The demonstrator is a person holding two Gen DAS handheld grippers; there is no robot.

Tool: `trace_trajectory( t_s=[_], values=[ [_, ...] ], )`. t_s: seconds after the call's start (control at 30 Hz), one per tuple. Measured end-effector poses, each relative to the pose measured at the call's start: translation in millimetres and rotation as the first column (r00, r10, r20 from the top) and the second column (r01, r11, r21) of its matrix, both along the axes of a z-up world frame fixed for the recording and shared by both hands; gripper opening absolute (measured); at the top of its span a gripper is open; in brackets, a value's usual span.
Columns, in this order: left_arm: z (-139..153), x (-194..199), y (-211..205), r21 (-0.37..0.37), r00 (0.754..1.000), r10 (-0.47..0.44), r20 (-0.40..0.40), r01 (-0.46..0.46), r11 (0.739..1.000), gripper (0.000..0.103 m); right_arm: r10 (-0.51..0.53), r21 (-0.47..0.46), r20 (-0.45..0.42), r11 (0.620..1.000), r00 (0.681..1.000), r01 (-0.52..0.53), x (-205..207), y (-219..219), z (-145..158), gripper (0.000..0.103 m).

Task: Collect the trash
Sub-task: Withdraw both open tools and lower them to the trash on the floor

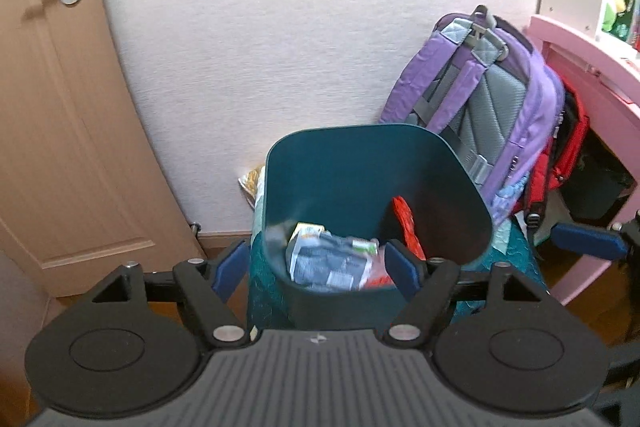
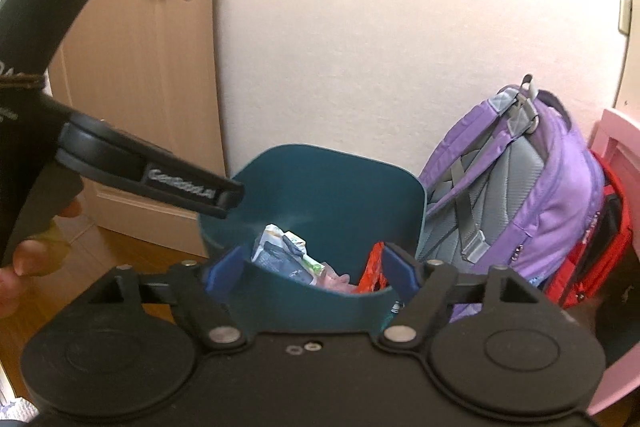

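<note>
A dark teal bin (image 1: 360,163) stands by the wall and holds trash: a blue-and-white packet (image 1: 328,263) and a red wrapper (image 1: 406,223). My left gripper (image 1: 316,269) hovers over the bin's near rim, open, with nothing between its blue pads (image 1: 230,269). In the right wrist view the same bin (image 2: 320,183) shows the packet (image 2: 280,247) and red wrapper (image 2: 372,271). My right gripper (image 2: 312,275) is open and empty above the near rim. The left gripper's body (image 2: 152,179) reaches in from the left, held by a hand (image 2: 24,267).
A purple backpack (image 1: 492,99) leans on the wall right of the bin, with a red bag (image 1: 568,147) and a pink desk (image 1: 592,75) beyond. A wooden door (image 1: 52,107) is at the left. A crumpled wrapper (image 1: 252,181) lies behind the bin.
</note>
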State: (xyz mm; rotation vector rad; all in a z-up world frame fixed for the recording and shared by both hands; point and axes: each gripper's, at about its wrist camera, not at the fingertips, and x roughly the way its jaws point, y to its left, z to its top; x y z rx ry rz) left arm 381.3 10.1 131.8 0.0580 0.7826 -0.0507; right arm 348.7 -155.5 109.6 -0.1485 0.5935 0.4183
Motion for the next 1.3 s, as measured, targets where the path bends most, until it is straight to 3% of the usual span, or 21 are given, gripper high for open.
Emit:
trace_trajectory(
  t_s=[0.37,0.5,0.67,0.8,1.03,1.3],
  values=[
    [1,-86,17,-0.021,0.999,-0.027,0.023,0.028,0.999,0.082,0.039,0.022,0.027,0.999,0.999,-0.040,-78,-11,3,0.091],
    [-16,-106,25,-0.027,0.999,-0.052,0.012,0.052,0.998,0.084,0.068,0.023,0.006,0.997,0.998,-0.068,-98,-11,-15,0.096],
    [-51,-110,39,-0.032,0.997,-0.069,-0.024,0.069,0.997,0.084,0.099,0.007,-0.071,0.995,0.993,-0.099,-102,-6,-57,0.099],
    [-93,-105,59,-0.042,0.997,-0.059,-0.040,0.057,0.997,0.084,0.100,0.005,-0.130,0.995,0.986,-0.101,-90,-2,-99,0.099],
    [-190,-90,95,0.023,0.994,-0.021,-0.108,0.023,0.999,0.084,0.120,-0.002,-0.222,0.992,0.968,-0.123,-72,15,-183,0.099],
    [-311,-63,133,0.040,0.968,-0.050,-0.245,0.062,0.997,0.084,0.155,-0.012,-0.342,0.986,0.927,-0.169,-46,44,-287,0.099]
  ],
)
